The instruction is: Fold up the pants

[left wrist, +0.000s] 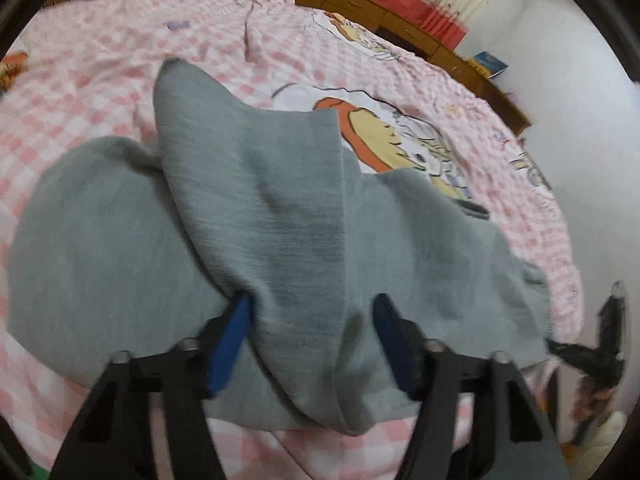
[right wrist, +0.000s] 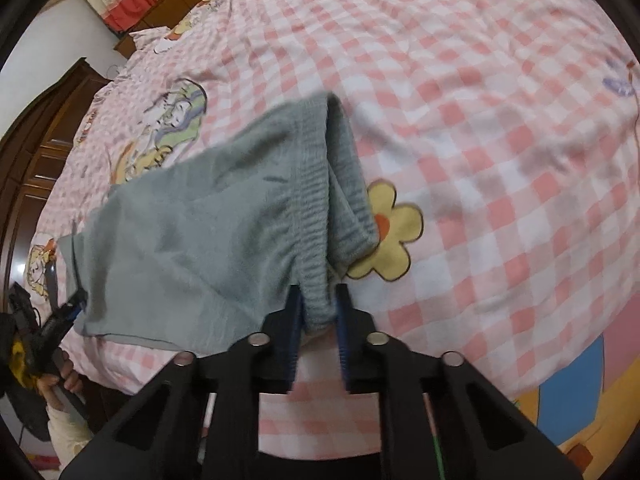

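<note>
Grey pants (left wrist: 248, 216) lie on the checked bedspread (left wrist: 100, 64), close to its near edge, legs running toward the right gripper (right wrist: 318, 312). That gripper is clamped on the ribbed waistband (right wrist: 320, 208). Left gripper (left wrist: 312, 312) straddles a raised fold, jaws partly apart; I cannot tell if the pads bite. Risks: loose left hold lets the fold slide out; the bunched waistband twists and skews the fold. Room: wide bare bedspread beyond the pants. Wooden cabinets (left wrist: 400, 28) stand past the far edge, well clear.

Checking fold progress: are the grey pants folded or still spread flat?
Partly folded: grey pants have one leg doubled over them on the checked bedsheet.
</note>
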